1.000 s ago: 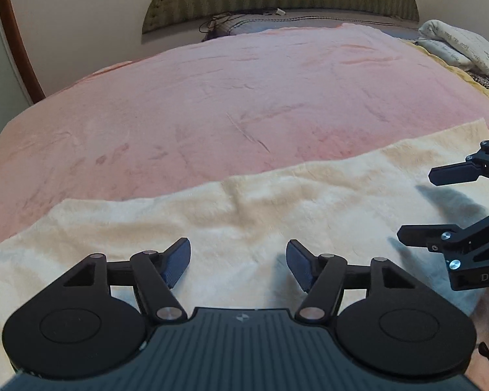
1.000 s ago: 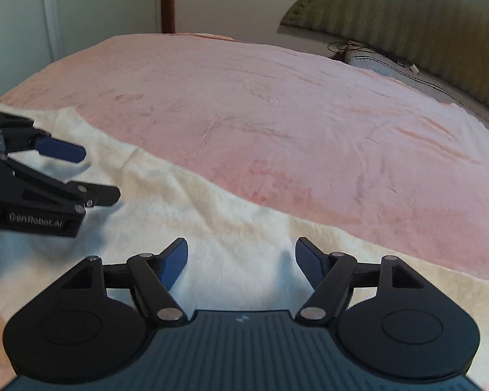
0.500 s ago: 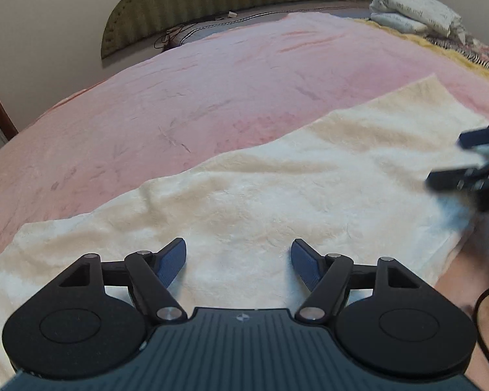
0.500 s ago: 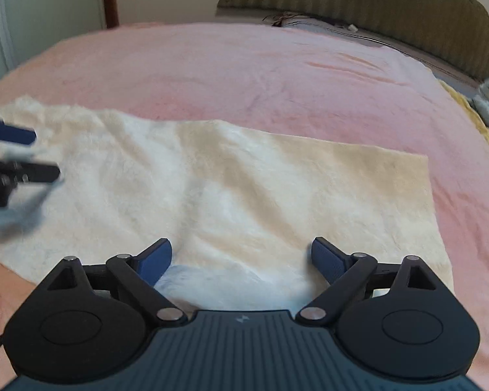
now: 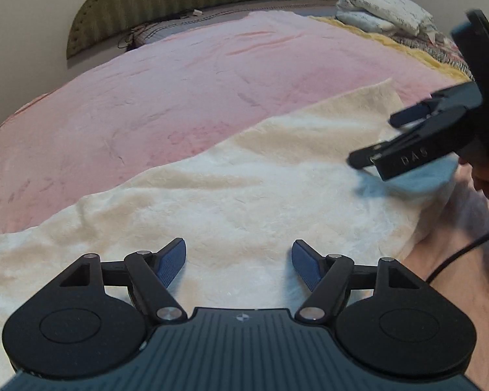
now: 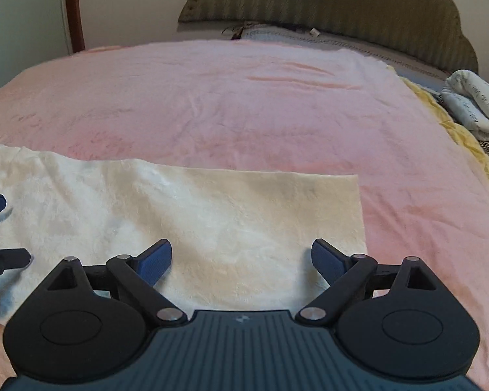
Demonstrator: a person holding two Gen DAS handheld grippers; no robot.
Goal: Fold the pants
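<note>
Cream fleece pants [image 5: 244, 195] lie flat in a long strip across a pink blanket [image 5: 195, 97]. My left gripper [image 5: 239, 260] hovers low over the pants' near edge. Its jaws are opening and nothing is between the pads. My right gripper [image 6: 241, 260] stands open over the right end of the pants [image 6: 212, 215], close to their straight end edge, with only flat cloth under it. In the left wrist view the right gripper [image 5: 371, 140] shows at the far right above the cloth. The left gripper [image 6: 0, 229] shows at the right wrist view's left edge.
A green padded headboard [image 6: 326, 3] stands at the far end of the bed. Folded white bedding [image 6: 472, 101] and a yellow cover [image 6: 456, 130] lie at the right side. A black cable [image 5: 456, 254] trails at the lower right. A brown door frame [image 6: 73, 6] stands at the left.
Both grippers have slid sideways along the pants and rolled. The right one now sits at the pants' right end with wider jaws. The left jaws are slightly wider.
</note>
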